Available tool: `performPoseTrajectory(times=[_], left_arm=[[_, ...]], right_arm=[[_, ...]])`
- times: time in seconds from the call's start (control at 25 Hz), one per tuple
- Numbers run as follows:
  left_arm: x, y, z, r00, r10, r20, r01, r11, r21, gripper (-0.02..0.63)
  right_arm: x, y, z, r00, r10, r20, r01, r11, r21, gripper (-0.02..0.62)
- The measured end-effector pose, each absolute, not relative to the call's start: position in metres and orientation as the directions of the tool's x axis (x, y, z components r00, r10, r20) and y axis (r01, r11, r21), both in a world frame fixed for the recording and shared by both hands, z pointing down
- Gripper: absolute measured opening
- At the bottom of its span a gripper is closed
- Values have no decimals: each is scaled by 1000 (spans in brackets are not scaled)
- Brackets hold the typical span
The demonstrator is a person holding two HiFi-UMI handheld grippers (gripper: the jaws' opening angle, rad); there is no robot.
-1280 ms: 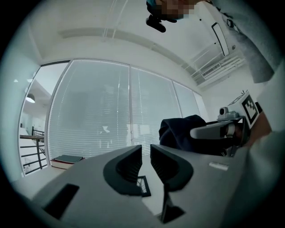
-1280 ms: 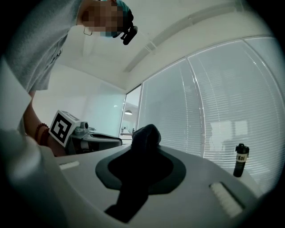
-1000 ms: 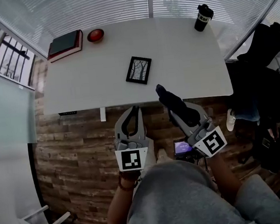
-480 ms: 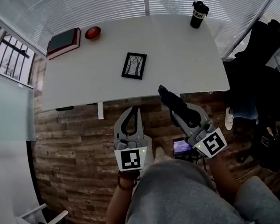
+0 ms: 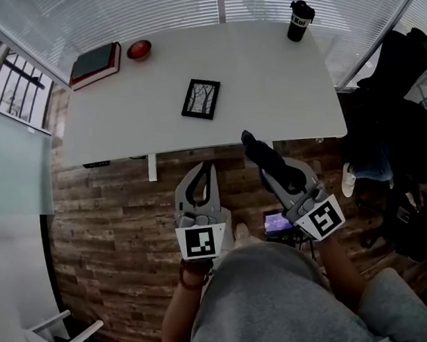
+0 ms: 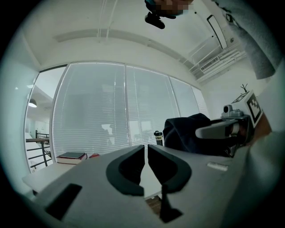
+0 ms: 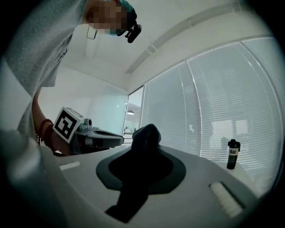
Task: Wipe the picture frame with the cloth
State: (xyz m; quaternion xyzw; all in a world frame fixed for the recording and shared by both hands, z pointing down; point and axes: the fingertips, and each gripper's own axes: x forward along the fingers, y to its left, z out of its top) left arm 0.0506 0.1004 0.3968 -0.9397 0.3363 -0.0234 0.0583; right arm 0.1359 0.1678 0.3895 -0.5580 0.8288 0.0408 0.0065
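Note:
A small black picture frame (image 5: 201,99) lies flat near the middle of the white table (image 5: 280,83). Both grippers hang in front of the table's near edge, over the wood floor. My left gripper (image 5: 211,165) is shut with nothing between its jaws; in the left gripper view its tips (image 6: 145,147) meet. My right gripper (image 5: 250,141) is shut on a dark cloth (image 5: 263,156), which bulges out between the jaws in the right gripper view (image 7: 143,142). The cloth (image 6: 189,133) and right gripper show at the right of the left gripper view.
A stack of books (image 5: 96,63) and a red bowl (image 5: 138,50) sit at the table's far left. A black tumbler (image 5: 298,19) stands at the far right. Blinds cover the window behind. A dark chair with clothing (image 5: 399,132) stands at right, a glass partition (image 5: 6,150) at left.
The table and frame have slid away and upward in the head view, so I have drawn back a little from the table. Both grippers keep their pose and stay shut.

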Motion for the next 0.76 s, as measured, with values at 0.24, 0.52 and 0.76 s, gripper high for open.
performPoseTrajectory(times=[0.24, 0.52, 0.76], left_arm=[[55, 103, 399, 778, -628, 23, -619, -773, -138, 23], [54, 104, 397, 779, -627, 20, -618, -772, -151, 23], [51, 105, 392, 770, -638, -12, -634, -764, -118, 23]], right_arm=[[143, 171, 397, -380, -925, -29, -923, 377, 75, 63], [143, 171, 398, -384, -923, -28, -921, 381, 79, 63], [142, 171, 392, -381, -923, -54, -924, 378, 61, 63]])
